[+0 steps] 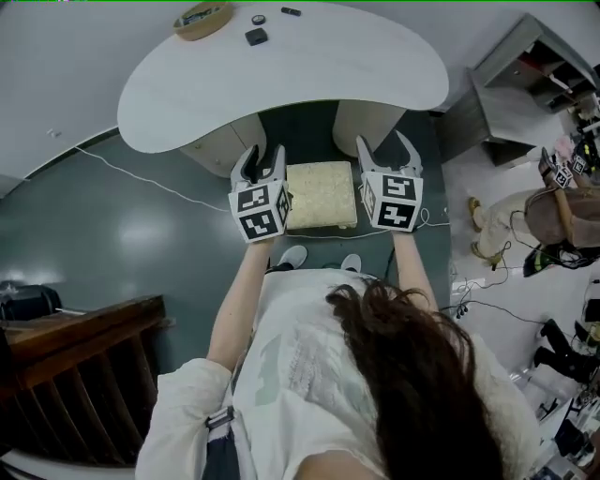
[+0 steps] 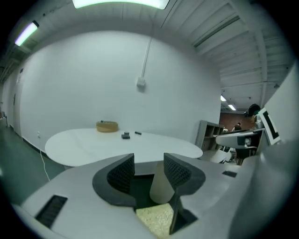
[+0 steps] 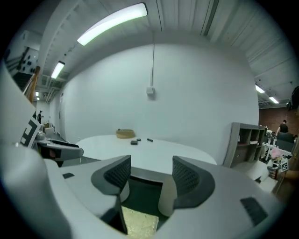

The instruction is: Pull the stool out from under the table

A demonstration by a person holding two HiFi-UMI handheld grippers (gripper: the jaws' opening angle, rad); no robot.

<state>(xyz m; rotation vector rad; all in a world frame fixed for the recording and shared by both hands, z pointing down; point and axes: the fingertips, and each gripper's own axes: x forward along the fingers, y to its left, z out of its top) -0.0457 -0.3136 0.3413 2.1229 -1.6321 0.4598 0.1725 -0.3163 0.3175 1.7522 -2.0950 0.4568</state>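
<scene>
The stool (image 1: 322, 195), with a square cream cushioned top, stands on the dark floor just in front of the white curved table (image 1: 281, 84). Its far edge is near the table's two pale legs (image 1: 361, 117). My left gripper (image 1: 265, 155) hangs to the left of the stool and above it, open and empty. The right gripper (image 1: 384, 145) hangs at the stool's right side, open too, with nothing between its fingers. In the left gripper view a corner of the stool (image 2: 156, 219) shows below the gripper (image 2: 148, 170). The right gripper view shows the stool (image 3: 138, 224) under the gripper (image 3: 151, 172).
A shallow basket (image 1: 202, 19) and small black items (image 1: 256, 37) lie on the table's far side. A grey shelf unit (image 1: 525, 84) stands at the right, near another person (image 1: 553, 211). Dark wooden furniture (image 1: 75, 375) is at lower left. A white cable (image 1: 141, 173) crosses the floor.
</scene>
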